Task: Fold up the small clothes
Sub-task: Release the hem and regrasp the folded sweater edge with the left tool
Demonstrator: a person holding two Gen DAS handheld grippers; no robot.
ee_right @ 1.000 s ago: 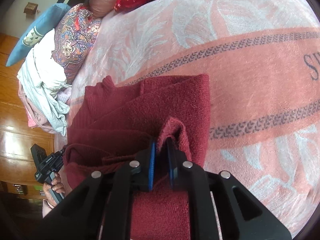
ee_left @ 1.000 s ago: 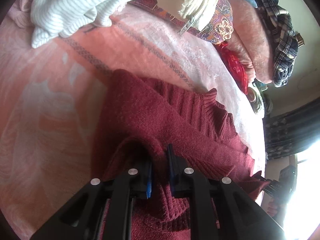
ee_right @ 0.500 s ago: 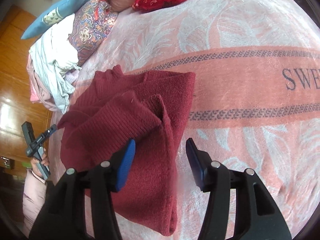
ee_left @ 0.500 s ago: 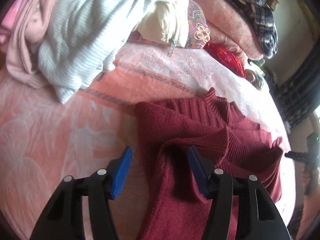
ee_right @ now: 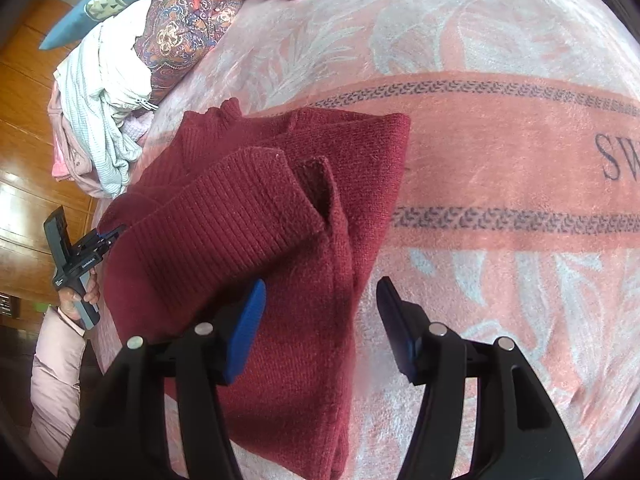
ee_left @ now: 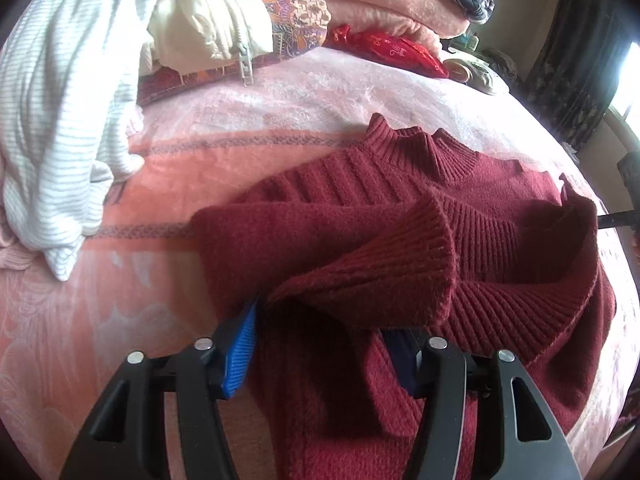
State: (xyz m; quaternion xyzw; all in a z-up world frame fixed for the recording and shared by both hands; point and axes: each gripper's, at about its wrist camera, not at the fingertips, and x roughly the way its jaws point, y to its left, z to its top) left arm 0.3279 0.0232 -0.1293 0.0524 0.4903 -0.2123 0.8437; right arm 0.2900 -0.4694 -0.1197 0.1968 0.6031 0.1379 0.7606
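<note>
A dark red knit sweater (ee_left: 400,240) lies partly folded on the pink blanket, its ribbed collar at the far side and a sleeve cuff (ee_left: 432,248) laid across the body. My left gripper (ee_left: 324,344) is open, with folds of the sweater lying between its blue pads. In the right wrist view the sweater (ee_right: 280,240) lies left of centre. My right gripper (ee_right: 320,316) is open over the sweater's right edge and holds nothing. The left gripper also shows in the right wrist view (ee_right: 108,236) at the sweater's far left side.
A pile of white, striped and pink clothes (ee_left: 60,100) lies at the left on the bed. Patterned and pink pillows (ee_left: 296,4) and a red pouch (ee_left: 384,48) sit at the back. The pink blanket (ee_right: 500,160) spreads to the right.
Both grippers have let go of the sweater and opened wide. The folded sleeve now rests on the body, and both grippers have shifted closer over the sweater.
</note>
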